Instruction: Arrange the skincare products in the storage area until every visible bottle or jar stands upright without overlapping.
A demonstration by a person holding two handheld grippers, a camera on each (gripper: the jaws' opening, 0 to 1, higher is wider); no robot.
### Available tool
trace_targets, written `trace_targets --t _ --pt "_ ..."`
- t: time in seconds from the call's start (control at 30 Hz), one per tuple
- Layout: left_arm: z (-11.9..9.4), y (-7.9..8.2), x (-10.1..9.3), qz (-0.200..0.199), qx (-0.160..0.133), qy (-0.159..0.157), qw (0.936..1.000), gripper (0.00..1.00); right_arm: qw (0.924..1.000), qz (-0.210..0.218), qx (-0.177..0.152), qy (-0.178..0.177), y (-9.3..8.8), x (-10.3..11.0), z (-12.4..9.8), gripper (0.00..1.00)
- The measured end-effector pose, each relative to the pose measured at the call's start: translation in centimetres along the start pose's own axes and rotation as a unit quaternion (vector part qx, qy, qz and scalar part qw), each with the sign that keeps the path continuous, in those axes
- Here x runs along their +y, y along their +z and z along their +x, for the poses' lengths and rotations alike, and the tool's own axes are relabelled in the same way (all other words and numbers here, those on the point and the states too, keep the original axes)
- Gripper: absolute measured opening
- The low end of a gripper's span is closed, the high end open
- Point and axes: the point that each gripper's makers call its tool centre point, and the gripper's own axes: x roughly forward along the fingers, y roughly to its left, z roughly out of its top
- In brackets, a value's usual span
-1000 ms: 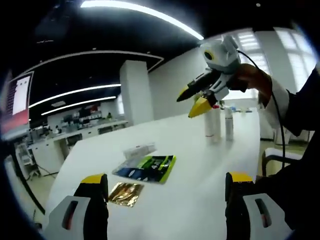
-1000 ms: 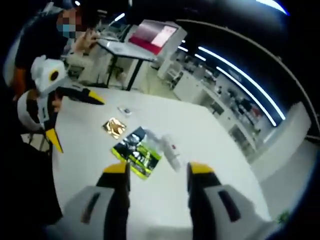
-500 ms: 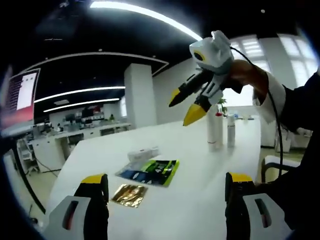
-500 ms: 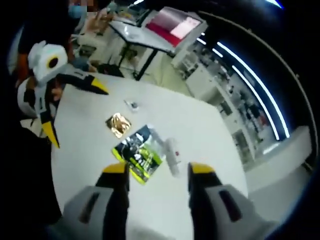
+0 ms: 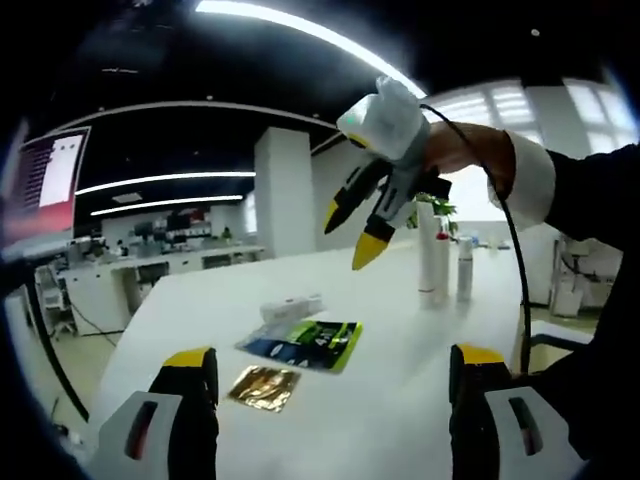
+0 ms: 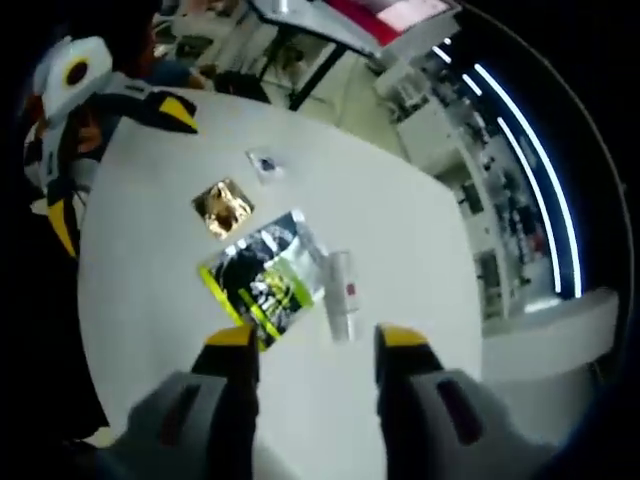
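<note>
My left gripper (image 5: 332,372) hangs over the white table (image 5: 400,350), jaws wide and empty. At twelve o'clock lie a gold sachet (image 5: 264,386), a green-and-black pouch (image 5: 303,342) and a white tube (image 5: 291,306) on its side. At two o'clock, two white bottles (image 5: 430,262) stand upright. My right gripper (image 6: 314,346), jaws wide and empty, hovers above the tube (image 6: 341,294).
</note>
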Motion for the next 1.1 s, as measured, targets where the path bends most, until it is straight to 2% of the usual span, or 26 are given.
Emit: trace_targets --t 0.17,0.27,0.33,0.4,0.57,0.73,0.87,0.97,1.1 --pt "-0.1 0.4 -0.1 -0.008 -0.009 -0.002 0.9999 0.98 0.9989 -0.022 0.039 0.014 -0.9 -1.0 1.4 0.45" --pt "-0.1 0.5 0.0 -0.018 -0.013 -0.001 0.9998 0.99 0.9980 -0.033 0.050 0.020 -1.1 -1.0 1.9 0.45" --pt "-0.2 0.5 0.6 -0.030 -0.015 0.010 0.9994 0.99 0.9974 -0.040 0.055 0.022 -1.1 -1.0 2.2 0.44" --pt "-0.4 0.5 1.1 -0.036 -0.018 0.017 0.9991 0.99 0.9961 -0.071 0.050 0.019 -0.6 -1.4 2.9 0.42" --pt "-0.9 0.6 1.7 -0.042 -0.025 0.023 0.9986 0.99 0.9943 -0.076 0.064 0.039 -0.7 -1.1 4.5 0.42" --pt "-0.9 0.4 1.9 -0.043 -0.022 0.024 0.9985 0.99 0.9906 -0.085 0.090 0.059 -1.8 -0.3 6.2 0.42" --pt "-0.7 0.1 1.9 -0.045 -0.018 0.024 0.9985 0.99 0.9882 -0.074 0.107 0.081 -2.6 -0.4 7.1 0.42" --pt "-0.8 0.2 2.0 -0.043 -0.019 0.023 0.9986 0.99 0.9862 -0.070 0.115 0.096 -2.5 -2.1 8.5 0.44" --pt "-0.7 0.0 2.3 -0.045 -0.017 0.024 0.9985 0.99 0.9835 -0.067 0.118 0.120 -2.6 -1.7 9.1 0.43"
